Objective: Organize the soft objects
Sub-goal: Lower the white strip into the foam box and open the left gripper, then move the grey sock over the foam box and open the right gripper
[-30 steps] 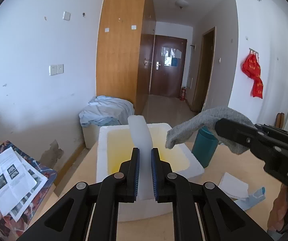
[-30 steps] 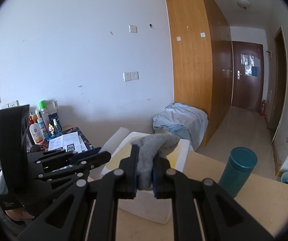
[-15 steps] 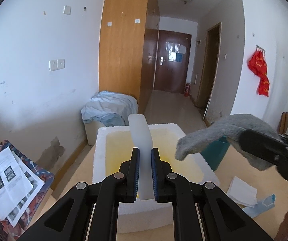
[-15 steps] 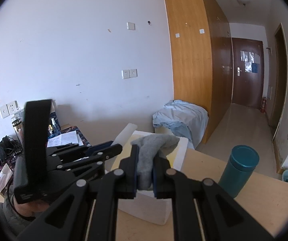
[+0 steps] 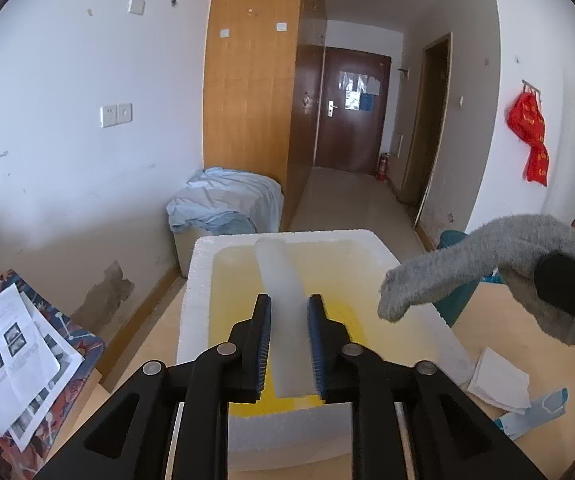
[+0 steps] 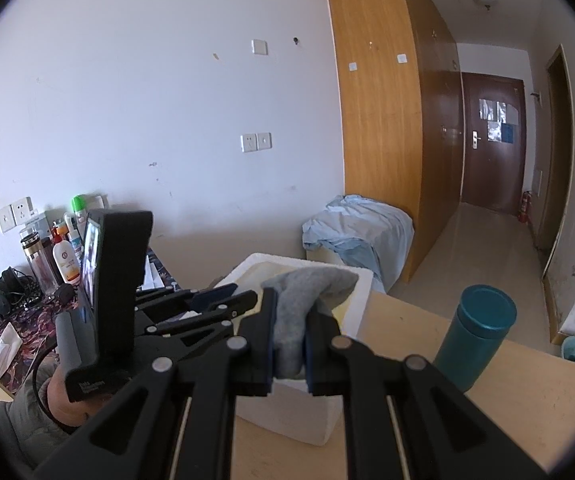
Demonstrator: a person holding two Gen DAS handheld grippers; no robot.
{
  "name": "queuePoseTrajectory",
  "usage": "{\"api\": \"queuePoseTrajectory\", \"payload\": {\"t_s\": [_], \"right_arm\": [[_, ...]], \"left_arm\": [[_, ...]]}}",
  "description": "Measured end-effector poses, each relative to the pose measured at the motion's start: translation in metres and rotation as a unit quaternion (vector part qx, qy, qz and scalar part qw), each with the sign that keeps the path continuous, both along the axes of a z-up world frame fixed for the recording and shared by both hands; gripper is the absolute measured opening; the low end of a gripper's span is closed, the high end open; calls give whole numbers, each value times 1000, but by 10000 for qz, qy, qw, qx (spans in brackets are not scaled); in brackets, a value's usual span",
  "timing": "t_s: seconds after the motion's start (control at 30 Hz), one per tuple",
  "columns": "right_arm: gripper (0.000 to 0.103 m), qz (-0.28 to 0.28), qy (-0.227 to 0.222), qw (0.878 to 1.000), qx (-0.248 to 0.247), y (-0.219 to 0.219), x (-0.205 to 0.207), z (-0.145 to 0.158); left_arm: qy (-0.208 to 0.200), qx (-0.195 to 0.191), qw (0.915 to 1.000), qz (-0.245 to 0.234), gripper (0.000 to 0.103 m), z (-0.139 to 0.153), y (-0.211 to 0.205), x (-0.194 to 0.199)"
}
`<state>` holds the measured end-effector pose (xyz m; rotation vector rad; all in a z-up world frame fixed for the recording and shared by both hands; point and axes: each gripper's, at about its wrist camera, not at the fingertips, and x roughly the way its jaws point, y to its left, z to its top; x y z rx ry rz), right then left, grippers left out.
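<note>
My left gripper [image 5: 287, 304] is shut on a white foam strip [image 5: 283, 292] and holds it over the white foam box [image 5: 199, 280] with a yellow inside. My right gripper [image 6: 290, 300] is shut on a grey sock [image 6: 307, 292]. In the left wrist view the sock [image 5: 487, 256] hangs at the right, above the box's right rim. The left gripper [image 6: 211, 300] shows in the right wrist view, left of the sock. The box [image 6: 291, 416] sits on the wooden table below both grippers.
A teal tumbler [image 6: 475, 336] stands on the wooden table [image 6: 527, 408] right of the box. White paper and a blue wrapper [image 5: 503, 380] lie on the table at right. A side table with papers [image 5: 11, 360] and bottles [image 6: 63, 256] is at left.
The left gripper has moved forward and down over the box with the strip. The right gripper with the sock has shifted right and lower relative to the left view.
</note>
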<state>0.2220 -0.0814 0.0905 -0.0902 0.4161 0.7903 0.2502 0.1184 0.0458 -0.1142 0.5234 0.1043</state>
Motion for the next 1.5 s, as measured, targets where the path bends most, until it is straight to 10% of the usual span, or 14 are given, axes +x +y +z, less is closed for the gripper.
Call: {"api": "queuePoseTrajectory", "payload": {"t_s": [0.27,0.4,0.67,1.5], "right_arm": [[14,-8,-15,10000,-27,2,1,1],[14,-5,-13,10000,-23,2,1,1],[14,19,3,10000,-18,4,2,0],[14,183,-49,9996,-233,44,11,-6]], "left_arm": [[22,40,9999,126,24,1,-2,-2],[-68,67,9997,234,61,3,-1,-7],[-523,199,9973,481,102,16,0,-43],[-573,162,9949,816,103,2,23,-102]]}}
